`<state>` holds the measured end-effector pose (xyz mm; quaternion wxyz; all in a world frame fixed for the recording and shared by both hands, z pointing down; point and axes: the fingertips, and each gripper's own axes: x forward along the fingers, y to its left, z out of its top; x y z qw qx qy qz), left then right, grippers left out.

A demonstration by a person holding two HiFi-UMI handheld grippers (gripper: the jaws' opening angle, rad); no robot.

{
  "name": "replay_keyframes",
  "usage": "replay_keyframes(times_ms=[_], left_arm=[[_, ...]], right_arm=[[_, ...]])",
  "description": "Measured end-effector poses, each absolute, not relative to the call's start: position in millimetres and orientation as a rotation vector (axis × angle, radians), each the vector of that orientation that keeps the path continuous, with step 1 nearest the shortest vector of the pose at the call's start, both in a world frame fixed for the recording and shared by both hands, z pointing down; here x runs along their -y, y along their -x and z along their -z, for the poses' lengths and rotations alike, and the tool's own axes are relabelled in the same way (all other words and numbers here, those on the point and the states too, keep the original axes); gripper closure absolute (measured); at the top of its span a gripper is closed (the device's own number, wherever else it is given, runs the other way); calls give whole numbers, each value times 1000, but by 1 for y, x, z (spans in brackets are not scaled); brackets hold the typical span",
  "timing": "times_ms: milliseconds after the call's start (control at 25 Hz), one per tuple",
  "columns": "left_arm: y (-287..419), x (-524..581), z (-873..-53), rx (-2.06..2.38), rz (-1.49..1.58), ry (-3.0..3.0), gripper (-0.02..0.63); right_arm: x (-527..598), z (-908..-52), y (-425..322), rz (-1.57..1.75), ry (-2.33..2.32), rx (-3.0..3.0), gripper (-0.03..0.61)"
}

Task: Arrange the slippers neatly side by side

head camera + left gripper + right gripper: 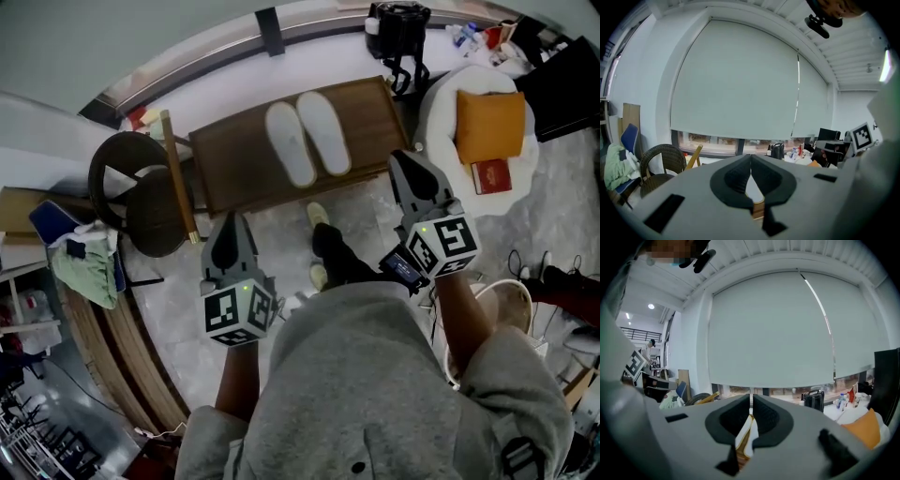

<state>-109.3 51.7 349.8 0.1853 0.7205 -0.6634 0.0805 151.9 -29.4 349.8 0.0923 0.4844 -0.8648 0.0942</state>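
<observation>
Two white slippers (289,142) (323,131) lie side by side, toes pointing away, on a brown wooden table (234,164). My left gripper (229,221) hangs short of the table's near edge, left of the slippers, its jaws shut and empty. My right gripper (405,159) is at the table's right end, apart from the slippers, also shut with nothing in it. In the left gripper view the gripper (751,159) has its jaws meeting, and a sliver of white slipper (753,190) shows below them. The right gripper view shows that gripper (751,400) with jaws together above a strip of slipper (749,433).
A dark wicker chair (139,192) and a leaning wooden stick (178,173) stand left of the table. A white armchair (441,112) with an orange cushion (489,124) and a red book (492,175) is at the right. A black bag (398,33) sits behind. The person's legs and feet (323,246) are near the table.
</observation>
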Motion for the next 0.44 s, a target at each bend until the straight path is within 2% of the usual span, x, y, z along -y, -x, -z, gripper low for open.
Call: replay_keyframes(times_ms=[440], left_arm=[[78, -71, -338, 1821, -219, -2105, 598]], right_arm=[[-3, -344, -165, -327, -1473, 2604, 540]])
